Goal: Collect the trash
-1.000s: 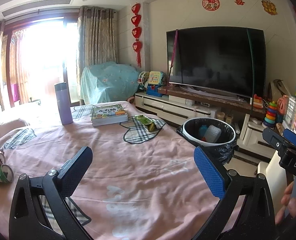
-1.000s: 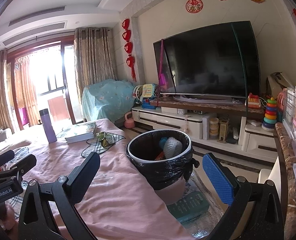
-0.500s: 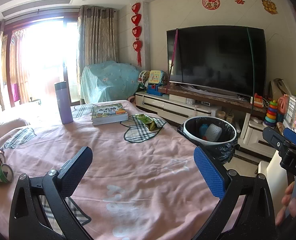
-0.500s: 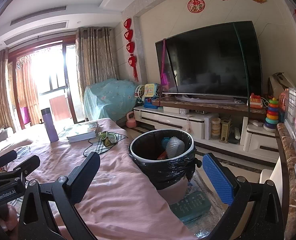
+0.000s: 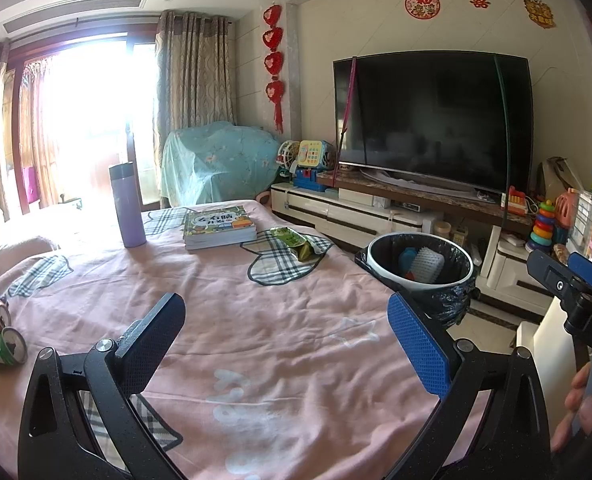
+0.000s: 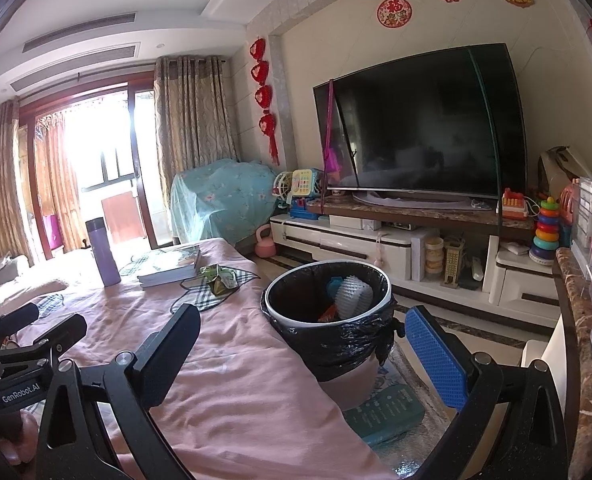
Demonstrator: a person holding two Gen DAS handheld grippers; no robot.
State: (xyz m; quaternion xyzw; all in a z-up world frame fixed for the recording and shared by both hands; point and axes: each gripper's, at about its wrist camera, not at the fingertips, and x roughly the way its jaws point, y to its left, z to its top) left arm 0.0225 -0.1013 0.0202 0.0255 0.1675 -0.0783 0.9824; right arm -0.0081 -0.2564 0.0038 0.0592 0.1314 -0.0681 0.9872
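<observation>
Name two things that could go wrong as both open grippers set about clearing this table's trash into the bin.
The green wrapper lies beside the books and purple flask; a careless reach might knock them. The trash bin stands off the table's edge, so a short drop could miss.

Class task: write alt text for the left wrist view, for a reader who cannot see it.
The open left gripper hovers empty over a pink-covered table; a green snack wrapper lies ahead beside a black-lined trash bin. Crushed cans sit far left.

Right hand-held gripper (image 6: 299,354) slightly nearer the trash bin (image 6: 327,300) than before.
</observation>
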